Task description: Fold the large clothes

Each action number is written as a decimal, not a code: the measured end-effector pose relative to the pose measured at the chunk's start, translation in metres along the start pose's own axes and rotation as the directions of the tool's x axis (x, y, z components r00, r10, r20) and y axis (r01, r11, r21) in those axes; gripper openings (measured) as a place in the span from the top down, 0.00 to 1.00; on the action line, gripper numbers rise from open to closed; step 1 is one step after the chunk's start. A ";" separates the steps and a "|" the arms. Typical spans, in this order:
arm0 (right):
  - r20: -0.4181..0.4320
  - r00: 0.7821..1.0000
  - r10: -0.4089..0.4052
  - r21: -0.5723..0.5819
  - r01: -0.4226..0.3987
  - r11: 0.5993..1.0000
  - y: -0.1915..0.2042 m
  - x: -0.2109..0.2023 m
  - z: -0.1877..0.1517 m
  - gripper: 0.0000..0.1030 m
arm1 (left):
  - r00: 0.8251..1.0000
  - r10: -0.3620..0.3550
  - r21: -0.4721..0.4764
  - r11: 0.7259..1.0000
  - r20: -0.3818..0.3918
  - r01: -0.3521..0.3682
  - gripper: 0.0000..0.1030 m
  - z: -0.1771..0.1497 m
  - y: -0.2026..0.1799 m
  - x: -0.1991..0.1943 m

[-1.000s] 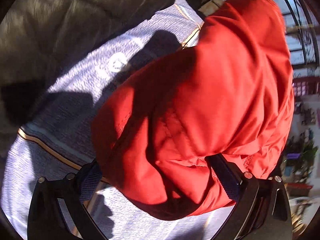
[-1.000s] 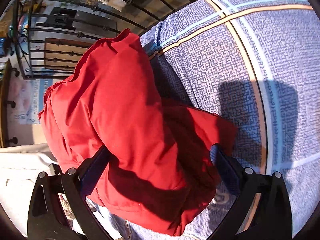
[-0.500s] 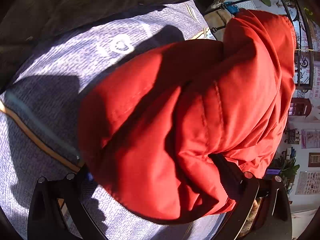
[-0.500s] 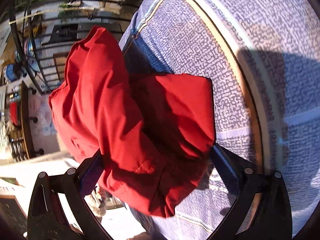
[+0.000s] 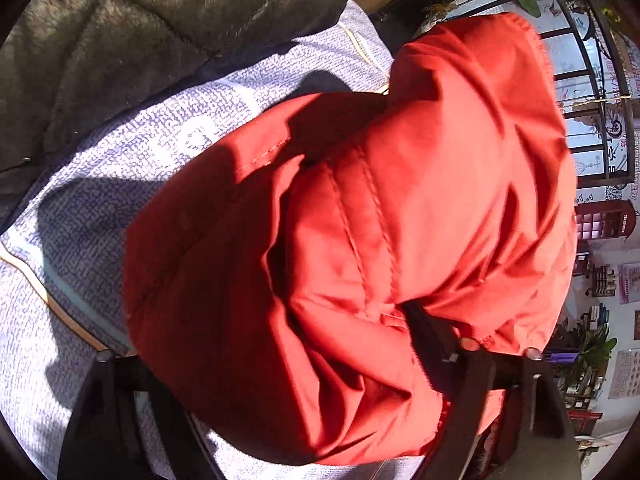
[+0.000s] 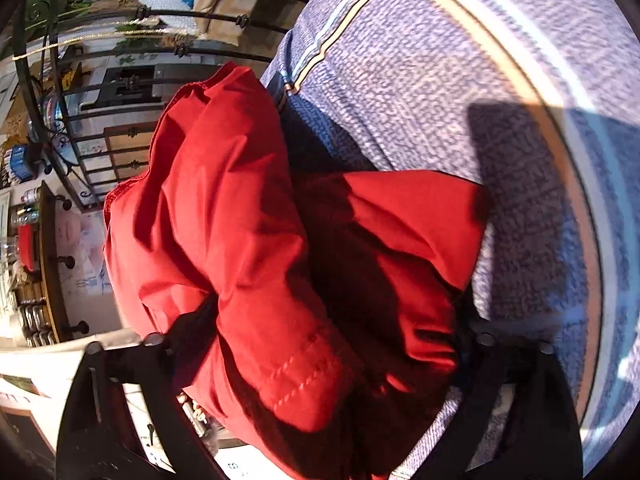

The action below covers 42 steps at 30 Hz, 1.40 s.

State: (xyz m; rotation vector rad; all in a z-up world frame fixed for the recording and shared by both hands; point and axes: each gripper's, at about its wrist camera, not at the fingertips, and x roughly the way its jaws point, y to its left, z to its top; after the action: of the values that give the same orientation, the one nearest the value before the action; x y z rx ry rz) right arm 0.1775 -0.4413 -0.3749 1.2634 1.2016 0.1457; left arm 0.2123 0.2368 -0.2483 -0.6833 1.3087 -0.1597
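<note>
Bulky red padded jacket [image 5: 360, 248], bunched and lifted over the blue-patterned bed cover [image 6: 460, 80] — each hand-held gripper, left [image 5: 280, 392] and right [image 6: 320, 344], clenched on it; folding seemingly mid-way, final laying-down remaining.

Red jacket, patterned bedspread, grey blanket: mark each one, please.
Red jacket [image 5: 360, 264], left wrist view, on the stitched panel at its middle.
Patterned bedspread [image 6: 460, 80], right wrist view, on sunlit fabric above the jacket.
Grey blanket [image 5: 120, 40], left wrist view, on its upper fold.

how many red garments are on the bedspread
1: a red jacket, bunched between the fingers of both the left gripper and right gripper, above the patterned bedspread. Anything beneath it is hidden.
</note>
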 end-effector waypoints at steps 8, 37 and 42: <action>0.053 0.999 0.010 -0.082 -0.005 0.997 0.045 -0.037 -0.028 0.60 | 0.994 -0.086 0.011 0.996 0.072 0.085 0.65 -0.018 -0.034 -0.056; 0.818 0.565 0.106 -0.260 0.199 0.945 0.113 -0.602 -0.277 0.68 | 0.662 -0.546 0.651 0.254 -0.514 0.715 0.74 -0.219 -0.600 -0.051; 0.931 0.356 -0.076 -0.044 0.319 0.947 0.059 -0.656 -0.383 0.67 | 0.581 -0.406 0.560 0.183 -0.706 0.808 0.73 -0.325 -0.678 0.038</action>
State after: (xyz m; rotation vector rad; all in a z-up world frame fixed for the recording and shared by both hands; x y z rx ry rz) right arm -0.3651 -0.6092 0.1333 0.7361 0.2805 -0.5724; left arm 0.1011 -0.4419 0.0581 -0.2324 1.0186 -1.6869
